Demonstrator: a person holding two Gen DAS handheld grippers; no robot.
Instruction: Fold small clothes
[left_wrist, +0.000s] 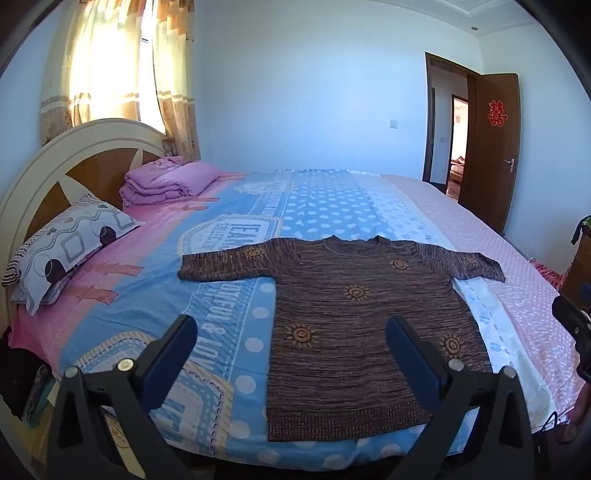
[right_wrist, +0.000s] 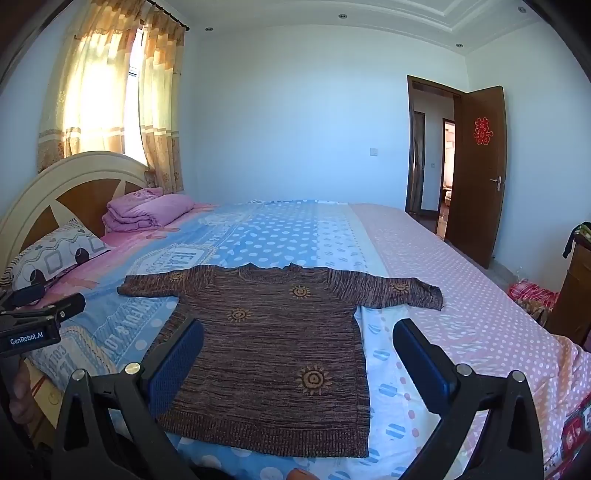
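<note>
A brown knitted sweater (left_wrist: 354, 325) with orange sun motifs lies flat on the bed, front up, both sleeves spread out; it also shows in the right wrist view (right_wrist: 273, 354). My left gripper (left_wrist: 291, 328) is open and empty, held above the sweater's lower left part near the hem. My right gripper (right_wrist: 299, 332) is open and empty, held above the sweater's lower right part. The left gripper's body (right_wrist: 33, 325) shows at the left edge of the right wrist view.
The bed (left_wrist: 517, 295) has a blue, pink and white dotted sheet. A patterned pillow (left_wrist: 70, 247) and a folded pink quilt (left_wrist: 166, 181) lie by the headboard (left_wrist: 74, 162) at left. An open brown door (left_wrist: 491, 147) is at far right.
</note>
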